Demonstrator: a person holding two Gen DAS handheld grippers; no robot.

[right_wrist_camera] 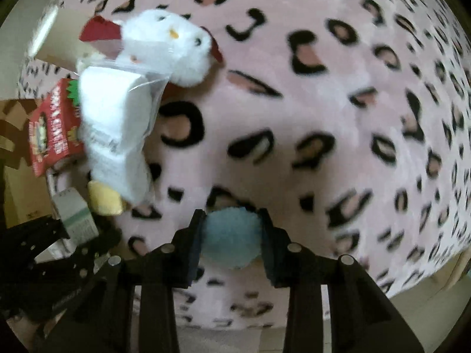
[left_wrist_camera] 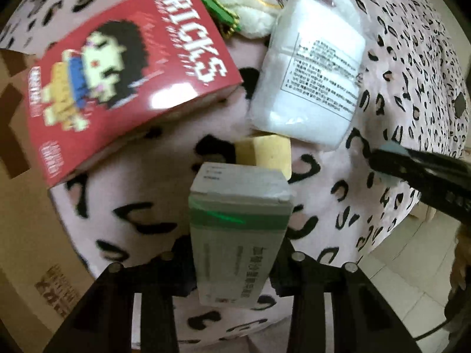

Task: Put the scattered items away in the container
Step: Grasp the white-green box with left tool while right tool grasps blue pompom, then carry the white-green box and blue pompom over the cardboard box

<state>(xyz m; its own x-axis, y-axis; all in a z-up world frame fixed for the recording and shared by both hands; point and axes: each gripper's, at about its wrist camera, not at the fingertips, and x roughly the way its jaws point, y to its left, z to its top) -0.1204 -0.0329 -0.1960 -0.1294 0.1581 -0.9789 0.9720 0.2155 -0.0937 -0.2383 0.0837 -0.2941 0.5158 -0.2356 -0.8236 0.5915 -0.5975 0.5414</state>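
Note:
My left gripper (left_wrist_camera: pixel 237 253) is shut on a grey-white box with a green band (left_wrist_camera: pixel 238 229), held above the pink leopard-print blanket (left_wrist_camera: pixel 141 194). My right gripper (right_wrist_camera: pixel 231 235) is shut on a light blue fluffy pompom (right_wrist_camera: pixel 231 236); it shows in the left wrist view (left_wrist_camera: pixel 388 158) at the right. On the blanket lie a red "BRICKS" box (left_wrist_camera: pixel 126 79), a white packet in clear plastic (left_wrist_camera: pixel 312 82), a yellow sponge block (left_wrist_camera: pixel 265 153) and a white plush toy (left_wrist_camera: pixel 250 3). The same packet (right_wrist_camera: pixel 114 129), plush (right_wrist_camera: pixel 173 50) and yellow block (right_wrist_camera: pixel 106 200) show at the left of the right wrist view.
A brown cardboard box (left_wrist_camera: pixel 20 176) stands at the left edge of the blanket. Tiled floor (left_wrist_camera: pixel 412 288) shows at the lower right beyond the blanket's edge. The blanket spreads wide to the right (right_wrist_camera: pixel 338 117).

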